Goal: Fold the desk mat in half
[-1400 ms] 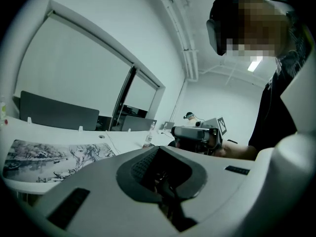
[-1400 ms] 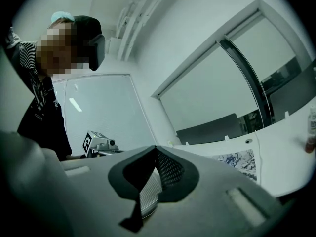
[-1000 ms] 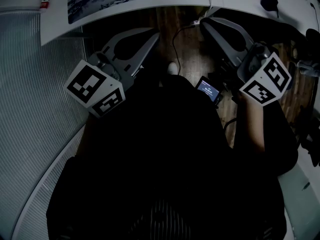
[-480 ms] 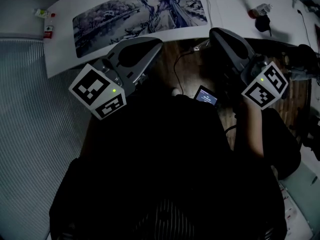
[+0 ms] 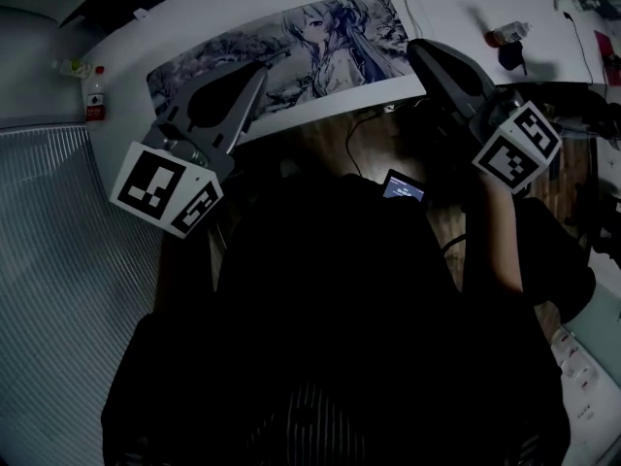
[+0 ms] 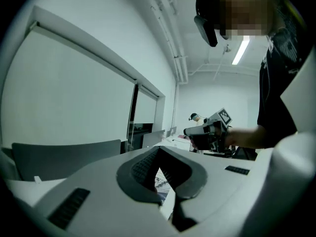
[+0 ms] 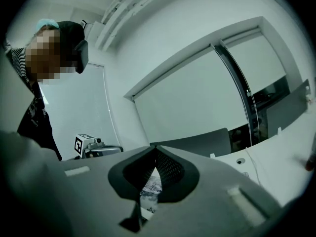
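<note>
Head view has both hand-held grippers up at the near edge of the bench [image 5: 456, 8], where a second ago they hung back over the person's lap. The left hand-held gripper [image 5: 260, 72] has its jaws pressed together with nothing between them. The right hand-held gripper [image 5: 417, 50] is likewise closed and empty. Each gripper's own view shows only a sliver of printed picture through the gap below its tips.

Just ahead, the desk mat [image 5: 291, 51] lies flat and fully spread across the white bench, its long near edge along the bench's front. The left tips sit over the mat's near-left part and the right tips by its near-right corner. I can't tell whether either touches it.

To me this looks like the approach finishing. No fold has begun, and the jaws would have to open before they can pinch that near edge.
</note>
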### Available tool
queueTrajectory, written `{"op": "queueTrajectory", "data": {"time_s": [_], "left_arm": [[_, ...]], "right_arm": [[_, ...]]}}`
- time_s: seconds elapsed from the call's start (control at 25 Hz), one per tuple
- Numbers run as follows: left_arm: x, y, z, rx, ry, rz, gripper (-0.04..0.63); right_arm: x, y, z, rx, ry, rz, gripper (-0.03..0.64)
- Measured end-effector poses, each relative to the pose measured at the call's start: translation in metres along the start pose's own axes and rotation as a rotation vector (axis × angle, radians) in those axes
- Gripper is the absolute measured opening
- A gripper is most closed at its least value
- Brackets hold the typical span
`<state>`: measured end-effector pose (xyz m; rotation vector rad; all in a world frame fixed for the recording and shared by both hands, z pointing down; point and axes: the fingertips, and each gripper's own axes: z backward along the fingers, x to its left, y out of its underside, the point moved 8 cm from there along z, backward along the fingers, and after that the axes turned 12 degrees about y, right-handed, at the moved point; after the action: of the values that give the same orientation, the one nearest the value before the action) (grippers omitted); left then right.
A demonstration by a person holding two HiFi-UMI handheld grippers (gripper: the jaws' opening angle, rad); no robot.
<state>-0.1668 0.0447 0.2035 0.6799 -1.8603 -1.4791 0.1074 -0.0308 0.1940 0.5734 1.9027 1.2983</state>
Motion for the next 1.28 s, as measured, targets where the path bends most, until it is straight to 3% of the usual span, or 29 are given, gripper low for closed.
{"op": "queueTrajectory", "data": {"time_s": [0.12,0.36,0.56,0.68,0.84,1.04,1.28], "left_arm": [[0.019,-0.001,0.003,0.008,0.05,0.002,0.008],[0.007,0.03,-0.019,0.034,0.171,0.08,0.008],[0.001,0.031,-0.037,0.089,0.21,0.058,0.008],[0.009,0.017,-0.059,0.077,0.205,0.079,0.008],[0.032,0.0,-0.089,0.022,0.197,0.163,0.008],[0.034,0.001,-0.089,-0.023,0.186,0.185,0.008],[0.049,-0.001,-0.145,0.021,0.147,0.222,0.008]], "right_arm": [[0.002,-0.001,-0.01,-0.007,0.027,-0.02,0.005],[-0.009,0.011,-0.014,0.017,0.07,-0.065,0.005],[-0.019,0.01,-0.027,0.01,0.049,-0.056,0.005],[-0.044,0.004,-0.039,0.012,0.025,-0.058,0.005],[-0.078,-0.015,-0.066,0.012,-0.026,-0.053,0.005],[-0.081,-0.018,-0.077,0.01,-0.068,-0.033,0.005],[-0.144,-0.026,-0.095,0.043,-0.103,-0.065,0.005]]}}
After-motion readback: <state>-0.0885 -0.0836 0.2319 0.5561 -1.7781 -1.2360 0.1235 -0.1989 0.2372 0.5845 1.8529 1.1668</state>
